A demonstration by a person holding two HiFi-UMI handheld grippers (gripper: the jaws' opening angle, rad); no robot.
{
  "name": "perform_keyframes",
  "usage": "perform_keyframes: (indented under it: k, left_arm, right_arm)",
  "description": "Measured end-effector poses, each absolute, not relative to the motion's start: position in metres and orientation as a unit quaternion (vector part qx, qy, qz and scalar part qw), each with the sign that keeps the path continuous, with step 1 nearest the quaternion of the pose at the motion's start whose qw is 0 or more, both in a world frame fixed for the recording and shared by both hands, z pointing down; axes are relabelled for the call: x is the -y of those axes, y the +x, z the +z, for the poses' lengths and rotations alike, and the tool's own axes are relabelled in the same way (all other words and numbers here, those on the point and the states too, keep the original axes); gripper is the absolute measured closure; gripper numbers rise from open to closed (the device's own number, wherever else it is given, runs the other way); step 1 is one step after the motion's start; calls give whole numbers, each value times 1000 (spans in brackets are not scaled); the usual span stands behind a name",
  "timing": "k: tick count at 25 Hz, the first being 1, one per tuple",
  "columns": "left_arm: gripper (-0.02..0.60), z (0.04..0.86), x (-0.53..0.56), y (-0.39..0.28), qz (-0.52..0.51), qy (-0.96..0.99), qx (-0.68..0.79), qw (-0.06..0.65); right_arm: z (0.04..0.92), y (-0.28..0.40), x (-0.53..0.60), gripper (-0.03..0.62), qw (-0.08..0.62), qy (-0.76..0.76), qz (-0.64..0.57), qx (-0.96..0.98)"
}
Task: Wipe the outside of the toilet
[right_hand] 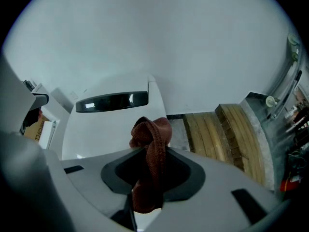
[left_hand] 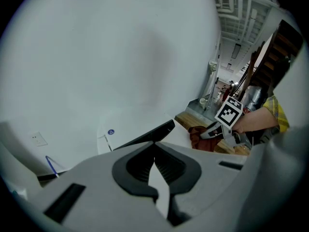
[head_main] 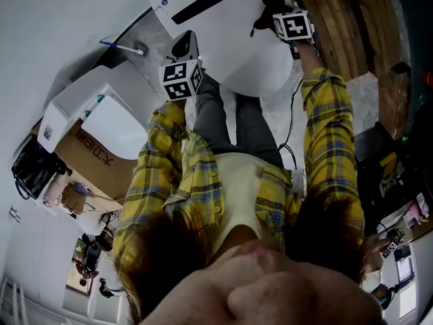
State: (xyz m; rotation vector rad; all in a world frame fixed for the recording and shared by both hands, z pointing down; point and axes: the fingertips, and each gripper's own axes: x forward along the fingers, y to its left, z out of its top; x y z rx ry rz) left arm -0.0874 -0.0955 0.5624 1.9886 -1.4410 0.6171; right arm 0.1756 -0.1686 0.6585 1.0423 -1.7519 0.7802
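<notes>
The white toilet (head_main: 230, 46) fills the top of the head view, its closed lid (right_hand: 108, 132) crossed by a dark glossy strip (right_hand: 112, 101). My right gripper (right_hand: 149, 158) is shut on a red-brown cloth (right_hand: 150, 141), which bunches above the jaws just over the lid's right side. The head view shows this gripper (head_main: 274, 15) at the toilet's far right edge. My left gripper (left_hand: 154, 154) is shut with nothing in it and hangs near the toilet's left side (head_main: 184, 46). From the left gripper view, the right gripper (left_hand: 215, 132) and cloth (left_hand: 198, 138) show beyond the lid.
Wooden boards (right_hand: 217, 127) lie on the floor right of the toilet, by a grey stone ledge (right_hand: 263, 129). A white cabinet (head_main: 74, 107) and a cardboard box (head_main: 101, 156) stand to the left. A cable (head_main: 292, 114) trails across the floor. The wall (left_hand: 96, 57) is close behind.
</notes>
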Motion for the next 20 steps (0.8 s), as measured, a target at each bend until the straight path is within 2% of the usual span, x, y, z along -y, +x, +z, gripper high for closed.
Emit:
perform_keyframes:
  k: [5, 10, 20]
  left_arm:
    - [572, 556, 97, -84, 229, 754, 539, 298]
    - [572, 553, 94, -91, 219, 748, 549, 301]
    - [573, 550, 77, -110, 223, 731, 568, 304]
  right_arm:
    - [637, 170, 164, 470, 433, 422, 312, 733]
    - [592, 144, 152, 470, 374, 412, 295, 777]
    - [553, 58, 92, 470, 330, 343, 287, 831]
